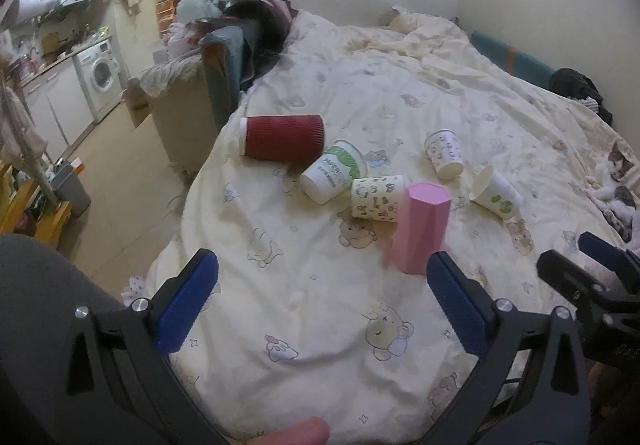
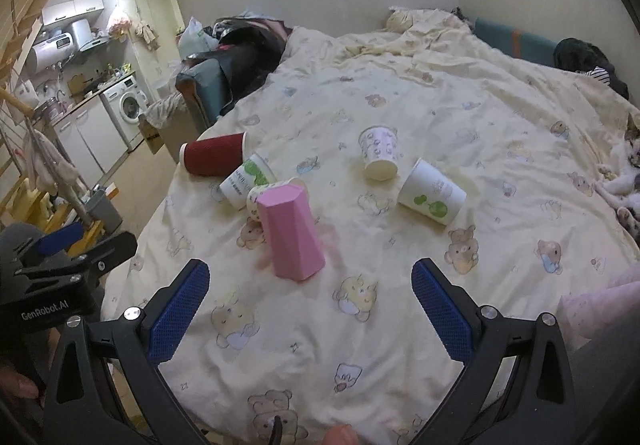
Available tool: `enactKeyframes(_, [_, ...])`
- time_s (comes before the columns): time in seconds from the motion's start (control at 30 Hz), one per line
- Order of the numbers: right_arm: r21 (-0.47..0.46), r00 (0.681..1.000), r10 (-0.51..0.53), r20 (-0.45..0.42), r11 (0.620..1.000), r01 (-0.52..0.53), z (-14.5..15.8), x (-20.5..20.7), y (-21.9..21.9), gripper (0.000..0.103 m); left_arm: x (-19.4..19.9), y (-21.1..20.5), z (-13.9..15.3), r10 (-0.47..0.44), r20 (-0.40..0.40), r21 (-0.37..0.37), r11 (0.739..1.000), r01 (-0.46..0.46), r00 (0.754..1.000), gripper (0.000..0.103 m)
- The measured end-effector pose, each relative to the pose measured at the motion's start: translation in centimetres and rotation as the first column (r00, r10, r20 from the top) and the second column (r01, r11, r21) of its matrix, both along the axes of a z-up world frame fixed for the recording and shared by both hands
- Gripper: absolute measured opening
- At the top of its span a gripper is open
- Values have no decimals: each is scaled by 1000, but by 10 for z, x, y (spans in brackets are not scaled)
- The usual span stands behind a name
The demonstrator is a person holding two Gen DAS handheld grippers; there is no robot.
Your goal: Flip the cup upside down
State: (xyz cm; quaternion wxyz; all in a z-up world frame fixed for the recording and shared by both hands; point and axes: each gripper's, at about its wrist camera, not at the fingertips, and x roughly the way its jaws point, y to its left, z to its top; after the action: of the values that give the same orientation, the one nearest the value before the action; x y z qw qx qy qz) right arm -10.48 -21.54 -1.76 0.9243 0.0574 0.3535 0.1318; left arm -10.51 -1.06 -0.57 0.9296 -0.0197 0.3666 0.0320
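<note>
Several cups lie on a cream quilt (image 1: pixel 320 325). A pink faceted cup (image 1: pixel 420 229) (image 2: pixel 290 231) stands with its closed end up, leaning slightly. A red ribbed cup (image 1: pixel 282 143) (image 2: pixel 214 159), a white-green cup (image 1: pixel 334 177) (image 2: pixel 246 181) and a cartoon-print cup (image 1: pixel 378 197) lie on their sides beside it. A purple-print cup (image 1: pixel 444 153) (image 2: pixel 380 153) and a white cup with green dots (image 1: pixel 496 197) (image 2: pixel 432 193) lie to the right. My left gripper (image 1: pixel 322 269) is open and empty, in front of the pink cup. My right gripper (image 2: pixel 310 277) is open and empty, just before the pink cup.
A cat (image 1: pixel 616 185) (image 2: pixel 624 181) lies at the bed's right edge. A sofa chair piled with clothes (image 1: pixel 208 73) stands at the bed's left. The floor, a bin (image 1: pixel 74 187) and kitchen units with a washing machine (image 1: pixel 102 79) are on the left.
</note>
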Motion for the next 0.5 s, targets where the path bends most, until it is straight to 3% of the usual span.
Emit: enactKeyframes(0.5, [-28, 999, -31, 24, 999, 31, 0, 2, -3, 103, -1, 0, 0, -9, 10, -11, 1000, 10, 1000, 103])
